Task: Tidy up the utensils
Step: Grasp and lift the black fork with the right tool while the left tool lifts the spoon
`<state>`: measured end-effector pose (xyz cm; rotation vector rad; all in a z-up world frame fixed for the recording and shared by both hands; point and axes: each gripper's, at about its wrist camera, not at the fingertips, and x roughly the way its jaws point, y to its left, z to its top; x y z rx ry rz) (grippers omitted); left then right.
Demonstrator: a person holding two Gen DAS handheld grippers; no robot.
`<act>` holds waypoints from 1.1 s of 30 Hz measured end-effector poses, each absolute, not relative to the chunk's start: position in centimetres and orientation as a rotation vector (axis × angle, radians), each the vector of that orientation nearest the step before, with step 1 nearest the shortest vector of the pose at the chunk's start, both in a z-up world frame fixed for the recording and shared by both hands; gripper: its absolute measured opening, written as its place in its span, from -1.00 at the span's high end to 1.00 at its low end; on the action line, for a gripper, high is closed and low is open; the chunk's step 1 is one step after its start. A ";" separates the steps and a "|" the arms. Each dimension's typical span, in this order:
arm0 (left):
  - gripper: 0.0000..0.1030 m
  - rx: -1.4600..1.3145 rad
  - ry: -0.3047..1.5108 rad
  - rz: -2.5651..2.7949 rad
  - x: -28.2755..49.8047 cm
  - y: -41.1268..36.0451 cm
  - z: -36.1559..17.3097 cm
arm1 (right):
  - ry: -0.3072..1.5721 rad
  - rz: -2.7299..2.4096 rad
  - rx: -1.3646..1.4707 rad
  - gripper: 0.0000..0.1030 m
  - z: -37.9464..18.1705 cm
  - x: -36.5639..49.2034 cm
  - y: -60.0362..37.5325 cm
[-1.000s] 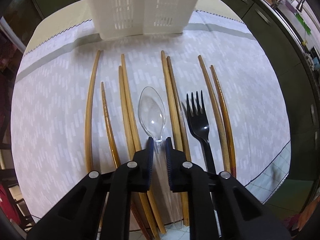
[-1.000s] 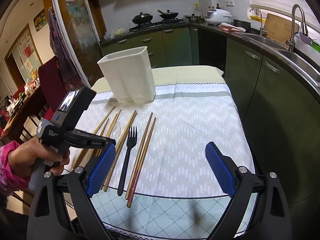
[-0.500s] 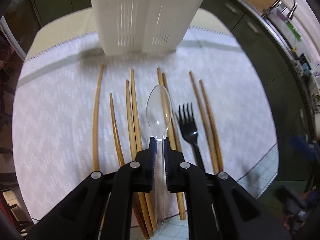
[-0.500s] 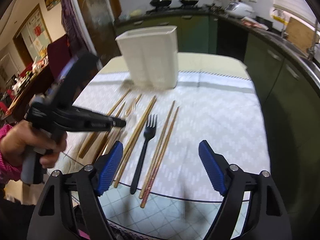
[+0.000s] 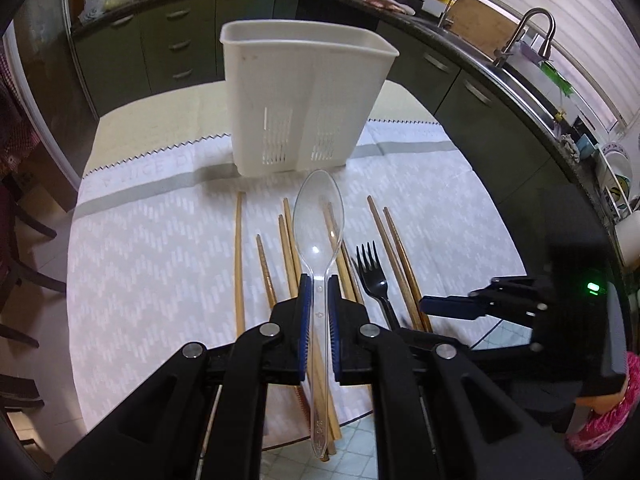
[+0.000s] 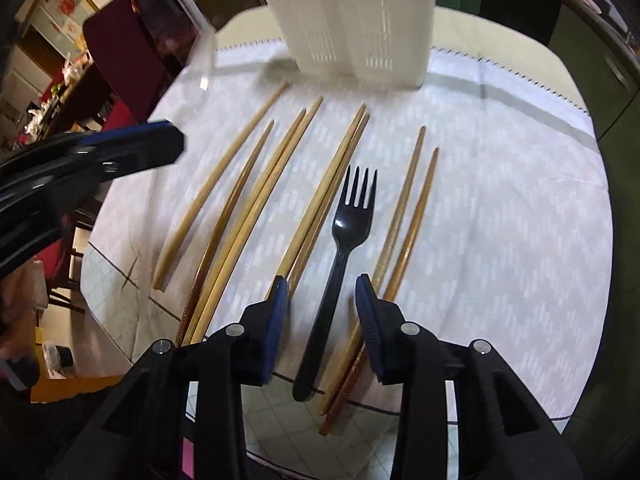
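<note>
Now the left gripper (image 5: 318,284) tilts steeply down, pinching the clear spoon (image 5: 318,236) by its handle. The right gripper (image 6: 322,292), its jaws just closing, straddles the black fork (image 6: 340,248) without touching it.

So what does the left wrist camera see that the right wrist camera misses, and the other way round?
Only the left wrist view shows the clear plastic spoon clamped in the left gripper, the open rim of the white utensil holder, and the kitchen sink tap. Only the right wrist view shows the right gripper from behind, its jaws, which have just been closing, on either side of the black fork without touching it, plus a dark red chair. Both show the holder, fork, wooden chopsticks and patterned tablecloth.
</note>
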<state>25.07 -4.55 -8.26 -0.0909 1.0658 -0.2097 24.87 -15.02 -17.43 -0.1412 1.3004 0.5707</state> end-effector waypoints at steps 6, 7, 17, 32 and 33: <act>0.84 -0.091 1.030 -0.218 24.4 -4.0 -7.8 | 1.356 0.506 -0.211 0.33 -19.1 26.5 -13.2; 0.84 -0.090 1.019 -0.219 24.2 -3.8 -7.6 | 1.366 0.501 -0.218 0.36 -19.3 26.6 -12.9; 0.84 -0.099 0.934 -0.215 23.3 -2.5 -6.2 | 1.408 0.437 -0.274 0.77 -20.8 28.1 -10.6; 0.84 -0.157 0.682 -0.211 25.0 -1.7 1.7 | 0.997 0.589 0.031 0.82 -10.3 25.8 -14.2; 0.84 -0.157 0.637 -0.206 25.6 -1.8 2.8 | 0.933 0.585 0.051 0.82 -8.9 25.7 -14.7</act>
